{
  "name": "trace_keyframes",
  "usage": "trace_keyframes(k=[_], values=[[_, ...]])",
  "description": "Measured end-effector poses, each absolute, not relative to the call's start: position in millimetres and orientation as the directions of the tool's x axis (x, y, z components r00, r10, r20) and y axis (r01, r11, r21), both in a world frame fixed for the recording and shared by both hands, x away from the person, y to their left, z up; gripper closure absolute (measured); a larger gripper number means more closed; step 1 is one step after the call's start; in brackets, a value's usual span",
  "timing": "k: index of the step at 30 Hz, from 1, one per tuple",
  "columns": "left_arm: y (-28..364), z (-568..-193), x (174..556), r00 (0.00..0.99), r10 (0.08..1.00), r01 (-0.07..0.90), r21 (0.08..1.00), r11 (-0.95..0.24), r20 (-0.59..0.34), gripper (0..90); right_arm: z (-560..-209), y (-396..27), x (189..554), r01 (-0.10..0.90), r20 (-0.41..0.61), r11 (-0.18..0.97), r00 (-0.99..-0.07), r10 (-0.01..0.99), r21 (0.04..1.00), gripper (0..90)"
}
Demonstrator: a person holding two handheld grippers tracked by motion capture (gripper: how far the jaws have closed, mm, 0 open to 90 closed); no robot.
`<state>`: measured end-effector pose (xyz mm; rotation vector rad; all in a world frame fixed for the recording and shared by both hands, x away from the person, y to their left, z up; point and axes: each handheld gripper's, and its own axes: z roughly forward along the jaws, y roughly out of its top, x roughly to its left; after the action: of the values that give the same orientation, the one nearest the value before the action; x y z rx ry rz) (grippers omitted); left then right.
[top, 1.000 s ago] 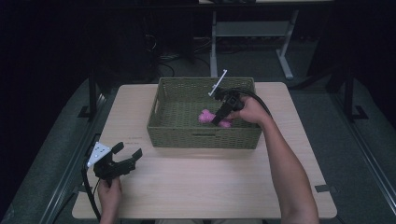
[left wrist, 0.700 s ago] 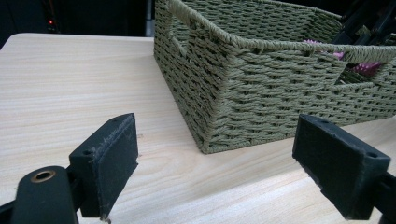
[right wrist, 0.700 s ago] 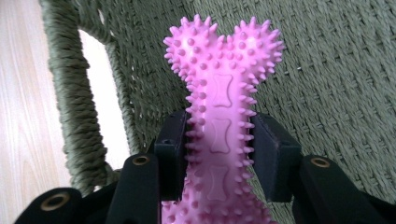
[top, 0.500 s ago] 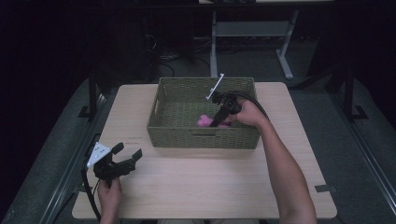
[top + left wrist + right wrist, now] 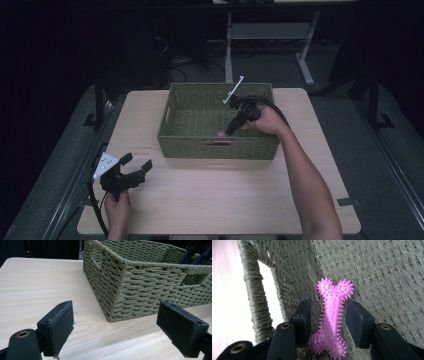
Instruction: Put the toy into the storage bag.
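Pink spiked bone [image 5: 331,320]: lies inside the green basket [image 5: 190,137] by its near wall, between the right tool [image 5: 329,322]'s jaws, which have just been opening and now stand slightly off it, apparently to leave it there; left tool [image 5: 115,333], wide and empty, idles over the table [image 5: 225,195].

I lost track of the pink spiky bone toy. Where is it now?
The pink bone toy lies on the floor of the woven basket, near its front wall by the handle slot, between the just-opening jaws of the right tongs.
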<state>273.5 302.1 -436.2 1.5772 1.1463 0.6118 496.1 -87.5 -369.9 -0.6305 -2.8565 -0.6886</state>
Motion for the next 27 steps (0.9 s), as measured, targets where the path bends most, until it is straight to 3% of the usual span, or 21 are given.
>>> trace_keyframes(k=[27], values=[[302, -436, 273, 0.413, 0.897, 0.362, 0.932, -0.004, -0.157, 13.6, -337, -105, 481, 0.448, 0.163, 0.758, -0.891, 0.424, 0.475, 36.5]])
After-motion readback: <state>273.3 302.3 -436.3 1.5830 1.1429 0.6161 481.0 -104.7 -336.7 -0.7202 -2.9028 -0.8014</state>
